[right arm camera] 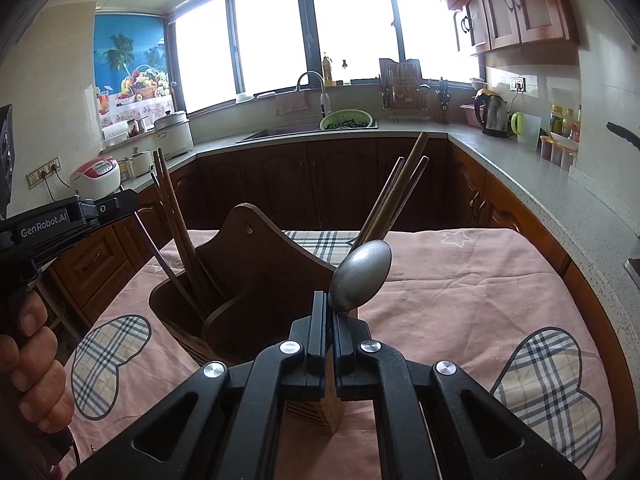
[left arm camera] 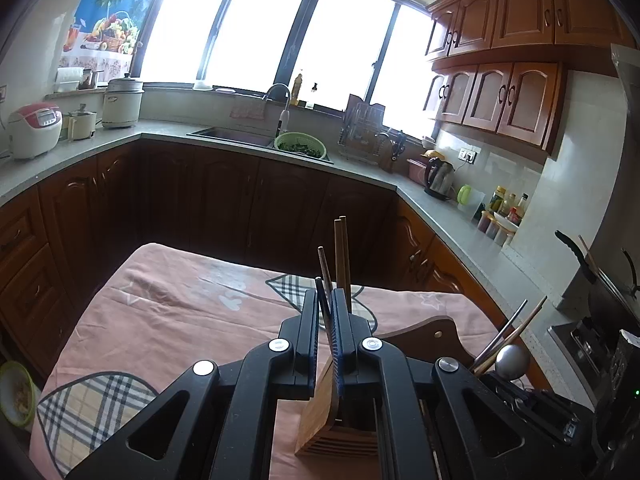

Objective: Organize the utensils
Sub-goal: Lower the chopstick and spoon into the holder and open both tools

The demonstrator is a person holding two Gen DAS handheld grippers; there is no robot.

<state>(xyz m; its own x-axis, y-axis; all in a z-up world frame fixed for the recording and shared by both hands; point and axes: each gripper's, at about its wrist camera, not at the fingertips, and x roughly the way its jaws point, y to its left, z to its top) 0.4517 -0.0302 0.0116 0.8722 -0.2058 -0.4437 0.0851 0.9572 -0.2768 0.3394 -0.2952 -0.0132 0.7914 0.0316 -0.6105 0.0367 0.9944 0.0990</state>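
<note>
A wooden utensil holder (right arm camera: 256,280) stands on the pink cloth-covered table (right arm camera: 460,280); it also shows in the left wrist view (left arm camera: 340,420). My left gripper (left arm camera: 326,300) is shut on a dark chopstick (left arm camera: 323,296) above the holder's left compartment, where brown chopsticks (left arm camera: 343,256) stand. My right gripper (right arm camera: 330,304) is shut on a metal spoon (right arm camera: 360,276), bowl up, over the holder's right compartment. More chopsticks (right arm camera: 396,196) lean in the right compartment and others (right arm camera: 176,220) in the left one. The spoon also shows in the left wrist view (left arm camera: 512,362).
The table has plaid heart patches (right arm camera: 548,384). Kitchen counters run around it, with a sink and green colander (left arm camera: 300,146), a kettle (left arm camera: 440,178), a rice cooker (left arm camera: 34,130) and bottles (left arm camera: 504,208). A stove with a pan (left arm camera: 600,300) lies to the right.
</note>
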